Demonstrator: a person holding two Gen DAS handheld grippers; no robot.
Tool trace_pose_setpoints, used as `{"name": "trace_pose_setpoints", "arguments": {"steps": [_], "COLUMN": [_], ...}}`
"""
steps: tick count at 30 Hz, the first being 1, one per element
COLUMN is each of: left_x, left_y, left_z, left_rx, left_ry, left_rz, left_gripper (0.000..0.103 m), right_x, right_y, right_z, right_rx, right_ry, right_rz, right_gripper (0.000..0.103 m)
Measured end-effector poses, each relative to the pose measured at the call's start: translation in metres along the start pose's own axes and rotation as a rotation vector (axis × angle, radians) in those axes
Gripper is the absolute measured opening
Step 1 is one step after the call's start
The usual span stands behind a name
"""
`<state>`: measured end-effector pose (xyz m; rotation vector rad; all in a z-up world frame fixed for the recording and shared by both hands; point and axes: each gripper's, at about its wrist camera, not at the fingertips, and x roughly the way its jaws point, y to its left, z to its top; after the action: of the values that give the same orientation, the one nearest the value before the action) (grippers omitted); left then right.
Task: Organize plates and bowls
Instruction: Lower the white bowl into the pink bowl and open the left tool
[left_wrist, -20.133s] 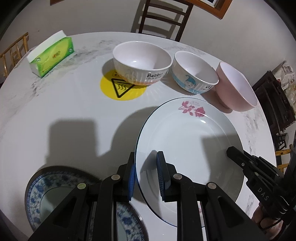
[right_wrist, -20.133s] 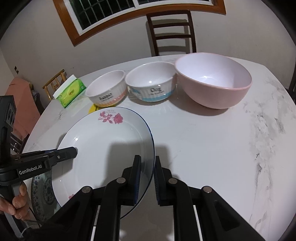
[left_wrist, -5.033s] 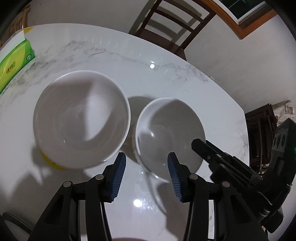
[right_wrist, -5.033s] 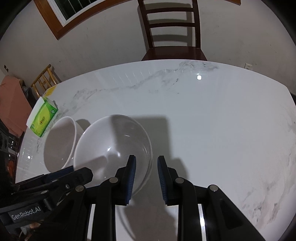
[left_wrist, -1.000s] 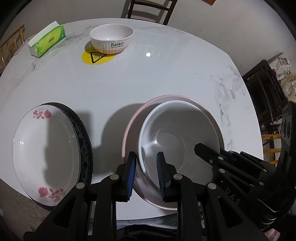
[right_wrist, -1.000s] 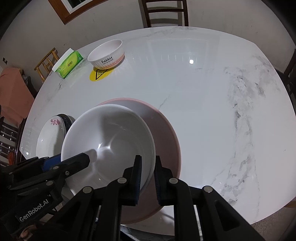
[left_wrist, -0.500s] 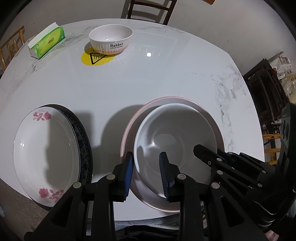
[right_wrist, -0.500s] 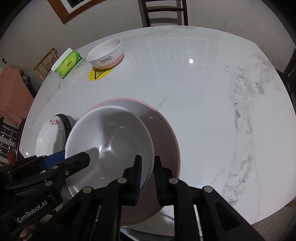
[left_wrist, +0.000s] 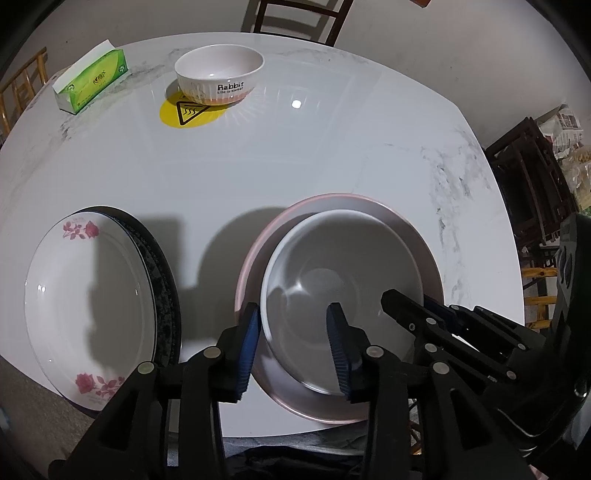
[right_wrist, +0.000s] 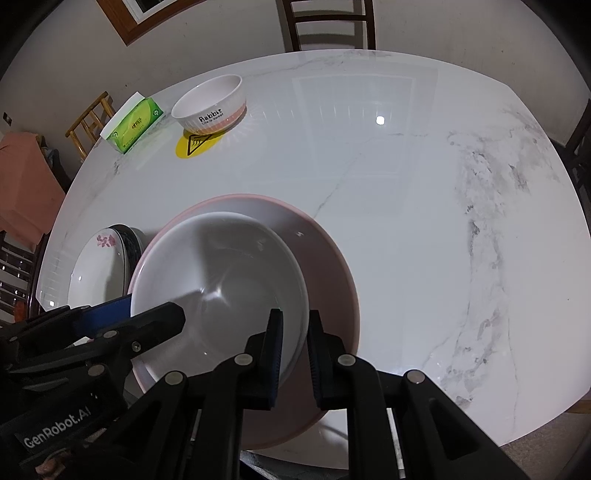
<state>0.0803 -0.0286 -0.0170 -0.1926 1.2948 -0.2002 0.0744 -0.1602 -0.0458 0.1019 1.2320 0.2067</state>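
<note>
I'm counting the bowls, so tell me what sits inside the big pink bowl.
A white bowl is nested in the pink bowl, its rim between the right claw fingers. The pink bowl's bottom is covered, so anything beneath stays hidden.

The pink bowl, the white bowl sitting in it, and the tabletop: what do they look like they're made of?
Pink bowl: matte, smooth; possibly melamine or satin-glazed ceramic, hard to tell.
White bowl: glossy, with soft highlights inside; likely glazed ceramic or porcelain.
Tabletop: white with grey veining and a mirror-like reflection of a lamp; looks like polished marble or a marble-look slab.
</note>
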Motion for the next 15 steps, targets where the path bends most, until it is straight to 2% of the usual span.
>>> {"name": "trace_pose_setpoints", "arguments": {"steps": [5,11,15], "left_x": [-0.002,-0.013,-0.020], "left_y": [-0.001,-0.001,-0.002], "left_z": [0.002,0.006,0.007], "left_rx": [-0.003,0.007,0.014], "left_ry": [0.001,-0.037,-0.066], "left_rz": [-0.002,-0.011,-0.020], "left_gripper": [0.040,0.047,0.048], "right_x": [-0.002,-0.008,-0.014], "right_y": [0.000,0.001,0.004], "right_z": [0.000,0.003,0.004], "right_rx": [0.001,-0.004,-0.025], "right_ry": [-0.004,-0.023,-0.050], "right_rz": [0.000,0.003,-0.020], "right_gripper": [0.016,0.017,0.017]}}
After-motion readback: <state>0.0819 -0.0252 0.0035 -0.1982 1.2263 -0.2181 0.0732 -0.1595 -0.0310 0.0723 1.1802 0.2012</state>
